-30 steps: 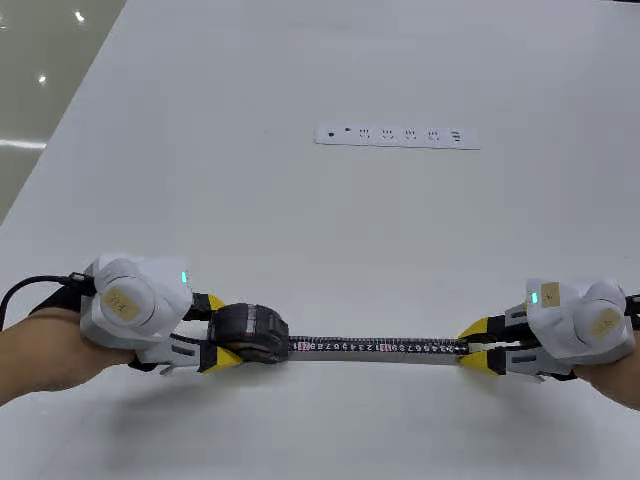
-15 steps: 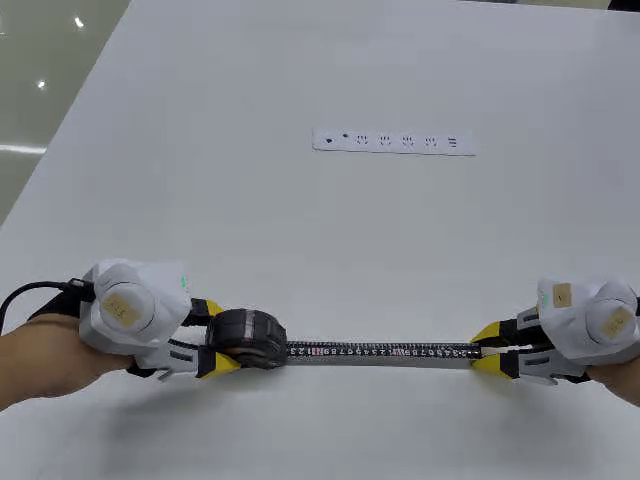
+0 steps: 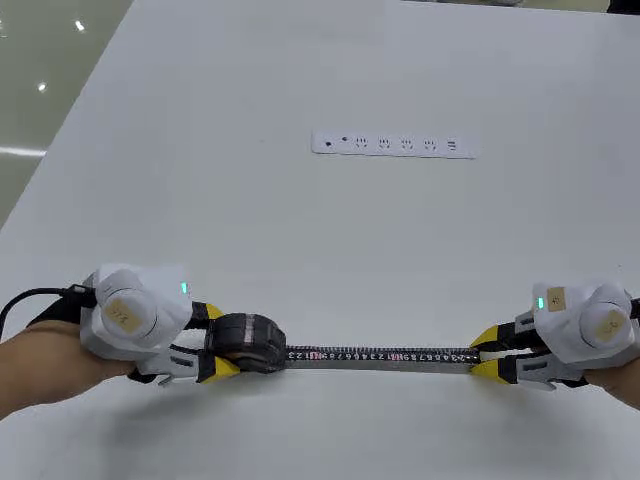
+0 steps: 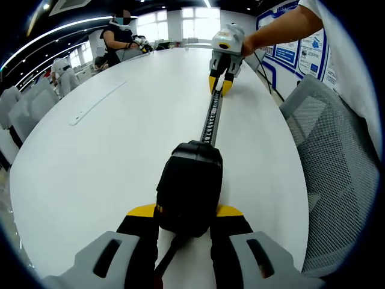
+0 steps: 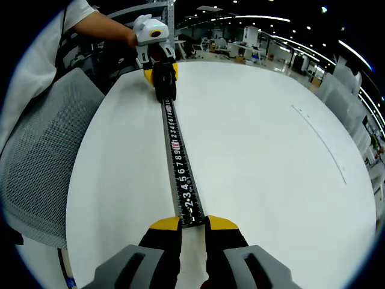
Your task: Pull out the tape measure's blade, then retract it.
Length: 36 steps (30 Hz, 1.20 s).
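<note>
We see the left gripper (image 3: 222, 349) clamped on the tape measure (image 3: 248, 342), which rests on the table (image 3: 300, 240). The right gripper (image 3: 486, 353) pinches the tip of the extended blade (image 3: 380, 355).

left gripper (image 4: 186, 212): yellow-tipped jaws clamped on both sides of the tape measure (image 4: 189, 191)
tape measure: black case, resting on the white table (image 4: 120, 156)
blade (image 4: 212, 117): drawn out straight, running along the table edge beside the mesh chair (image 4: 328, 150)
right gripper (image 4: 220, 84): pinches the blade's far end
power strip (image 4: 96, 103): flat, toward the opposite edge
</note>
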{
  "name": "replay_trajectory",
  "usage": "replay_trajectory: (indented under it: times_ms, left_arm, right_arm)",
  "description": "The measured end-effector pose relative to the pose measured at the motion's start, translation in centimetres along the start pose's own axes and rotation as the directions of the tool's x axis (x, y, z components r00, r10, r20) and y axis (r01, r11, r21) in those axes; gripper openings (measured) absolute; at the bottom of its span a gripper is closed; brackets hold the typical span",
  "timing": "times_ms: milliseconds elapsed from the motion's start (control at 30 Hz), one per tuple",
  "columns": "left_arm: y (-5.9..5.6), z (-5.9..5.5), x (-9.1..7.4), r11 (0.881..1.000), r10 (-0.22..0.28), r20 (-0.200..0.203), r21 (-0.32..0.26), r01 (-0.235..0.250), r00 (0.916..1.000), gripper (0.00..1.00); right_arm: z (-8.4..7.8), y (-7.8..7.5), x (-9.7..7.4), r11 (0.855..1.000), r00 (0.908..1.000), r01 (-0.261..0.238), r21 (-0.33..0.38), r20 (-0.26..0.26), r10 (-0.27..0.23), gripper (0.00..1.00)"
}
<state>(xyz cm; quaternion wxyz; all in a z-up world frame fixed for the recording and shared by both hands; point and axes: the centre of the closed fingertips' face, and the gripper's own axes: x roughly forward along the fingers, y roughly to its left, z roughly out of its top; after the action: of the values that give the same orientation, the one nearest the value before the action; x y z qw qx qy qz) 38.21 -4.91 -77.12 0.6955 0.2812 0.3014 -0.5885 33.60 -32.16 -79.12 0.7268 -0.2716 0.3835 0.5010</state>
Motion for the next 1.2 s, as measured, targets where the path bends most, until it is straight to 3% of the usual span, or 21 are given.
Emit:
replay_trajectory:
  times_ms: [167, 267, 333, 367, 433, 700, 833, 933, 1033, 1100, 1200]
  left_arm:
    - [0.1, -0.1, 0.0, 1.0, 0.007, 0.007, -0.006, -0.007, 0.9999, 0.28]
    - [0.2, -0.1, 0.0, 1.0, 0.012, 0.002, -0.021, -0.012, 0.9999, 0.29]
    - [-0.1, -0.1, -0.1, 0.996, 0.001, 0.006, -0.094, -0.001, 1.0, 0.39]
    - [0.0, -0.1, -0.1, 0.997, 0.001, 0.005, -0.08, -0.001, 1.0, 0.42]
    - [-0.2, -0.3, -0.3, 0.999, 0.002, -0.002, -0.036, -0.002, 1.0, 0.37]
    - [-0.2, 0.0, -0.6, 0.997, 0.014, 0.023, -0.082, -0.012, 0.9996, 0.39]
    - [-0.3, 0.1, -1.0, 0.994, 0.031, 0.04, -0.109, -0.027, 0.9987, 0.41]
    - [-0.2, 0.5, -1.5, 0.983, 0.059, 0.08, -0.176, -0.044, 0.995, 0.44]
    - [-0.1, 0.7, -1.9, 0.964, 0.089, 0.123, -0.262, -0.054, 0.9884, 0.48]
    - [-0.2, 0.5, -2.3, 0.958, 0.109, 0.125, -0.277, -0.07, 0.9862, 0.51]
    - [-0.3, 0.4, -2.9, 0.943, 0.14, 0.134, -0.321, -0.09, 0.9811, 0.53]
  right_arm:
    - [-0.1, -0.1, 0.0, 1.0, 1.0, 0.001, 0.013, 0.0, -0.001, 0.13]
    - [0.0, 0.2, -0.1, 0.998, 0.9998, -0.014, 0.056, 0.014, 0.013, 0.18]
    - [0.0, 0.2, -0.1, 0.998, 0.9999, -0.01, 0.07, 0.013, 0.009, 0.23]
    - [0.0, 0.3, -0.1, 0.997, 0.9998, -0.013, 0.082, 0.019, 0.011, 0.24]
    - [0.2, 0.4, -0.1, 0.996, 0.9998, -0.005, 0.088, 0.018, 0.003, 0.26]
    - [0.6, 0.6, -0.3, 0.996, 0.9996, 0.013, 0.093, 0.024, -0.015, 0.29]
    - [1.3, 0.5, -0.8, 0.988, 0.9969, 0.037, 0.152, 0.063, -0.047, 0.34]
    - [1.5, 0.8, -0.8, 0.98, 0.9955, 0.046, 0.191, 0.072, -0.061, 0.4]
    - [2.3, 0.9, -1.2, 0.956, 0.9889, 0.037, 0.289, 0.127, -0.076, 0.45]
    - [2.4, 0.9, -1.4, 0.959, 0.9879, 0.057, 0.277, 0.123, -0.095, 0.49]
    - [2.9, 1.3, -1.7, 0.95, 0.9845, 0.065, 0.304, 0.136, -0.111, 0.53]
